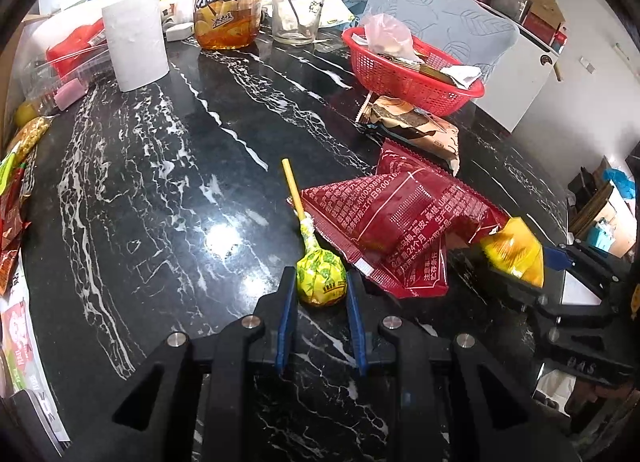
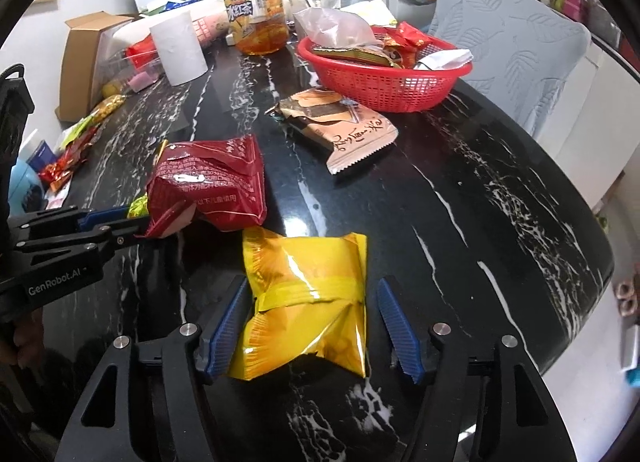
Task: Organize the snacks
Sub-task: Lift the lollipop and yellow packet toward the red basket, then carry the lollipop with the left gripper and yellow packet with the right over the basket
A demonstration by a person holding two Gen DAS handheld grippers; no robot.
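Note:
A green-yellow wrapped lollipop (image 1: 321, 277) lies on the black marble table, its head between the fingers of my left gripper (image 1: 320, 282), which is closed around it. Dark red snack packets (image 1: 404, 222) lie just right of it. In the right wrist view my right gripper (image 2: 310, 294) is open, its fingers on either side of a yellow snack packet (image 2: 308, 302) without touching it. The red packets (image 2: 208, 190) and a brown packet (image 2: 340, 126) lie ahead. A red basket (image 2: 384, 82) holding several snacks stands at the back.
A paper roll (image 1: 134, 46), an iced tea bottle (image 1: 226, 2) and a glass (image 1: 298, 14) stand at the far side. Loose snacks lie along the left edge (image 1: 16, 198). A grey chair (image 2: 512, 34) stands behind the basket. The table edge curves at right.

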